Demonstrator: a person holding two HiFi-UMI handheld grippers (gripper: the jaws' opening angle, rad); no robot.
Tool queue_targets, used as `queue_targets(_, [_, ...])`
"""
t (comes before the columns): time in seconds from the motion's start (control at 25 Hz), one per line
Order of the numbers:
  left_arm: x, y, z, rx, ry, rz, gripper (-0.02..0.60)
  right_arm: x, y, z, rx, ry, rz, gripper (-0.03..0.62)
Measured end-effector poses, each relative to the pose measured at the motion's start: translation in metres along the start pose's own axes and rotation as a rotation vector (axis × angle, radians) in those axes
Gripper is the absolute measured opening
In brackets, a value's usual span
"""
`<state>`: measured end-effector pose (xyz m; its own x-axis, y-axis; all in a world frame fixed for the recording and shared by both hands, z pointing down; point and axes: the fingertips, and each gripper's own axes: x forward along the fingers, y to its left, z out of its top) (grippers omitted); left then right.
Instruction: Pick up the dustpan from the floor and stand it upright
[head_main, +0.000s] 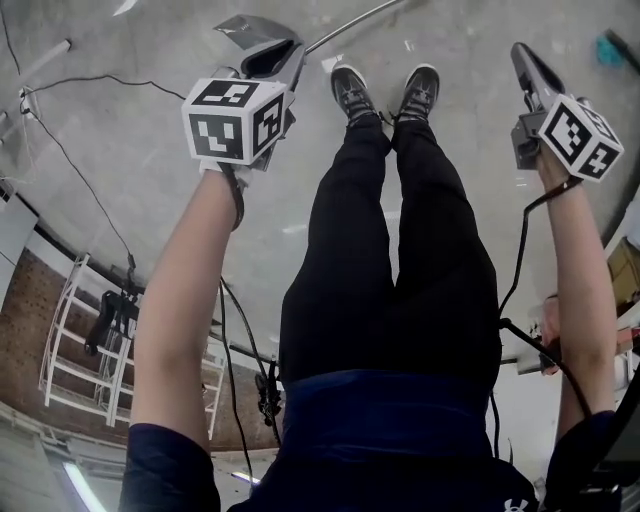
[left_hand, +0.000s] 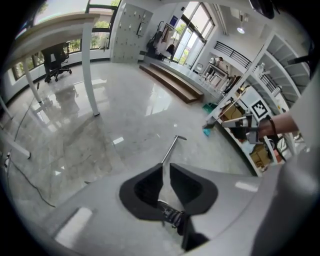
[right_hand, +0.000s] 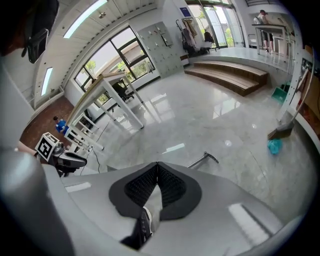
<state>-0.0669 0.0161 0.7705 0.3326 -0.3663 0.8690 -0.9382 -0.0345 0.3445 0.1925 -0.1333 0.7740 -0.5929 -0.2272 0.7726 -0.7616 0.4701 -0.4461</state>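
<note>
Dustpan (left_hand: 170, 150) lies flat on the floor (head_main: 460, 40) just beyond my shoes (head_main: 352, 95), only its handle showing, so I aim both down at it: left gripper (left_hand: 166, 170) slightly apart and empty, right gripper (right_hand: 157, 170) closed on nothing.

White table (left_hand: 60, 24), office chair (left_hand: 55, 61), wooden steps (left_hand: 172, 84)
</note>
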Motion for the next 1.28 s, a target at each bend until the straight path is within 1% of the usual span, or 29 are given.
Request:
queue_targets(0.12, [0.022,0.013,0.006,0.003,-0.001,-0.010,0.044,0.030,-0.004,-0.001,-0.014,0.009,0.000,0.012])
queue_targets(0.24, [0.049,0.019,0.009,0.007,-0.007,-0.020,0.048,0.057,-0.008,-0.009,-0.015,0.016,0.024,0.020])
queue_targets(0.36, [0.079,0.019,0.019,0.010,-0.011,-0.035,0.051,0.081,-0.019,-0.006,-0.014,0.023,0.048,0.037])
queue_targets(0.44, [0.096,0.014,0.022,0.031,-0.015,-0.045,0.051,0.091,-0.027,-0.005,-0.021,0.014,0.056,0.043])
queue_targets(0.6, [0.121,0.010,0.000,0.081,0.003,-0.064,0.054,0.114,-0.034,-0.024,-0.008,0.006,0.075,0.067])
queue_targets(0.76, [0.157,0.024,-0.011,0.079,0.016,-0.078,0.060,0.154,-0.047,-0.028,0.002,-0.001,0.096,0.074])
queue_targets(0.84, [0.166,0.025,-0.009,0.084,0.014,-0.087,0.063,0.161,-0.052,-0.024,0.005,-0.005,0.101,0.074])
queue_targets(1.04, [0.170,0.013,0.002,0.099,0.002,-0.121,0.075,0.158,-0.057,-0.023,0.009,0.006,0.105,0.085])
queue_targets(1.2, [0.194,0.022,0.008,0.146,-0.005,-0.128,0.075,0.173,-0.062,-0.026,0.020,0.014,0.120,0.086])
queue_targets(1.28, [0.207,0.025,0.007,0.161,0.015,-0.157,0.075,0.186,-0.062,-0.031,0.022,0.022,0.139,0.094])
